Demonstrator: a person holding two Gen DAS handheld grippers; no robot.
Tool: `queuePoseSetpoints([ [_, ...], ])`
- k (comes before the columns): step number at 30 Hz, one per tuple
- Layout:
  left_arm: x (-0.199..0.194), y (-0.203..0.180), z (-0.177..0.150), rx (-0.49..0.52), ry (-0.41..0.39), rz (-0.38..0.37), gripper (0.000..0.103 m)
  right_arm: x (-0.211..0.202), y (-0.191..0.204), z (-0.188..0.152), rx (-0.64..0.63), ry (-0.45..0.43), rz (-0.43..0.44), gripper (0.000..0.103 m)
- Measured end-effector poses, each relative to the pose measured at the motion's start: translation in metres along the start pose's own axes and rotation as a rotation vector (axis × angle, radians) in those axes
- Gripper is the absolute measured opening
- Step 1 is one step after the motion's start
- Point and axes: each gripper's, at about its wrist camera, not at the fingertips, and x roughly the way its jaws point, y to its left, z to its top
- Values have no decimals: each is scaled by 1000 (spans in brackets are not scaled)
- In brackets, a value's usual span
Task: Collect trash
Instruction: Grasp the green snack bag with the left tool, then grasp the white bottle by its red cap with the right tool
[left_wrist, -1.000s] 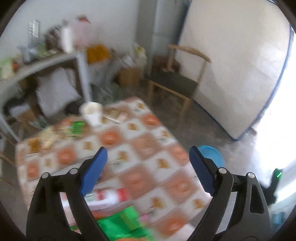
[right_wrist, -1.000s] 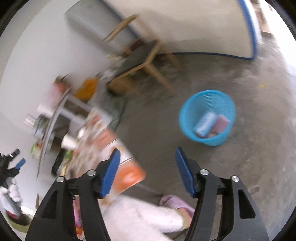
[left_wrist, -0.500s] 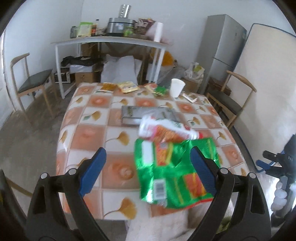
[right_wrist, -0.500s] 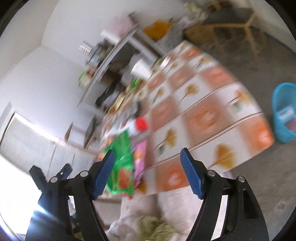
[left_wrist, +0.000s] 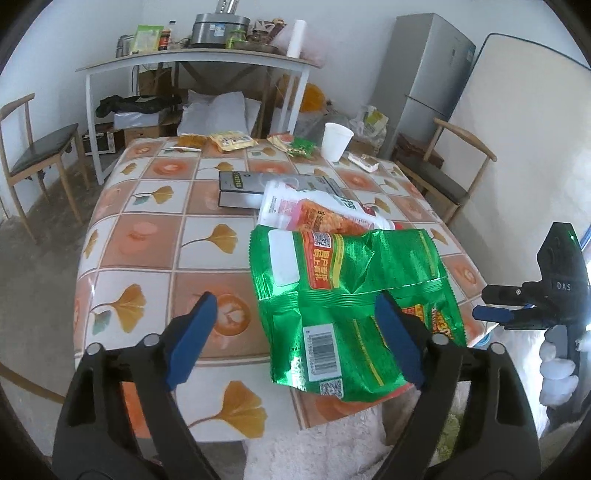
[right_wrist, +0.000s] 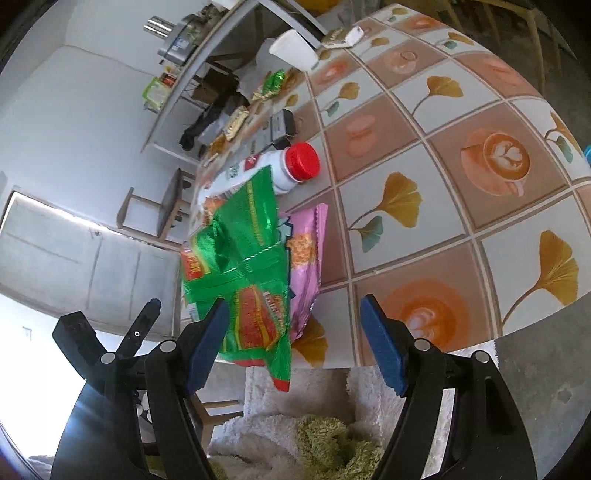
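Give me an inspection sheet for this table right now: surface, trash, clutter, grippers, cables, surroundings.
Surface: table under a tiled coffee-and-leaf cloth.
Job's things: green snack bag hanging over the near edge, a pink wrapper under it; red-capped bottle on its side behind; small wrappers at the far edge.
Clutter: white paper cup, grey box.
Grippers: left gripper open, jaws just closing somewhat, its right finger over the bag, not pinching; right gripper open, empty.
Cables: nothing seen.
Surroundings: wooden chairs, fridge, loaded side table.
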Motion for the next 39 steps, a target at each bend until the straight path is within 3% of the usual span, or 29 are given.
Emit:
queuePoseSetpoints([
  [6, 7, 5, 8, -13, -18, -43, 73, 13, 2, 12, 18, 2, -29, 71],
  [12, 6, 22, 31, -52, -79, -38, 73, 8, 8, 34, 24, -39, -34, 71],
  [21, 30, 59, 75, -205, -73, -77, 68, 6, 7, 78, 100, -64, 50, 71],
  [25, 57, 75, 91, -266, -13, -86, 63, 18, 4, 92, 130, -28, 75, 71],
  [32, 97, 80, 96, -335, 99, -172, 51, 48, -7, 117, 190, 48, 93, 71],
  [39, 131, 61, 101, -336, 252, -284, 49, 71, 5, 146, 122, 81, 73, 71],
])
